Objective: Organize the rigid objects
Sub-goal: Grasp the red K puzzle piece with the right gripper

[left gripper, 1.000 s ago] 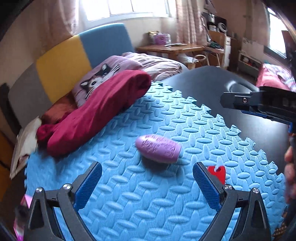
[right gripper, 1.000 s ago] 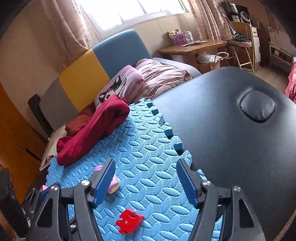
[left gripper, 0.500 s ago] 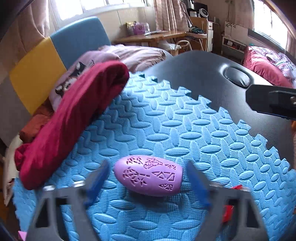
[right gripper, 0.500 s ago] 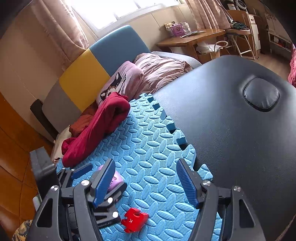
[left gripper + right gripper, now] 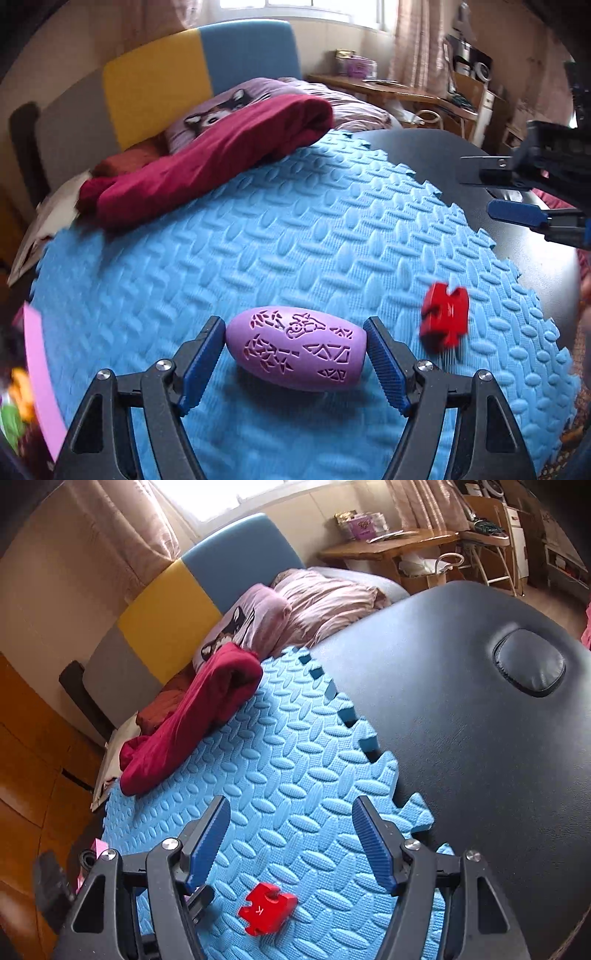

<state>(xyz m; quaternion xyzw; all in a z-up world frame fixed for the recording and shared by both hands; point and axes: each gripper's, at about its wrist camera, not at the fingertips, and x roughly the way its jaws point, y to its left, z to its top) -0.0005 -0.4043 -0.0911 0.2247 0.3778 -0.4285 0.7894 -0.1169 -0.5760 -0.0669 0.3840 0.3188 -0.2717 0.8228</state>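
Blue foam mat (image 5: pixel 295 240) lies mostly bare; left tool (image 5: pixel 295 349) has just clenched purple egg (image 5: pixel 295 349); right tool (image 5: pixel 290 836) released.

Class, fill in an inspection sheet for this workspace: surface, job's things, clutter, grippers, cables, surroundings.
Surface: blue foam puzzle mat on a black padded table.
Job's things: purple patterned egg-shaped case; red puzzle-shaped block.
Clutter: dark red cloth on the mat's far edge.
Grippers: left gripper, jaws just closed onto the case; right gripper open, empty.
Cables: nothing seen.
Surroundings: bed with pillows, wooden desk, window.
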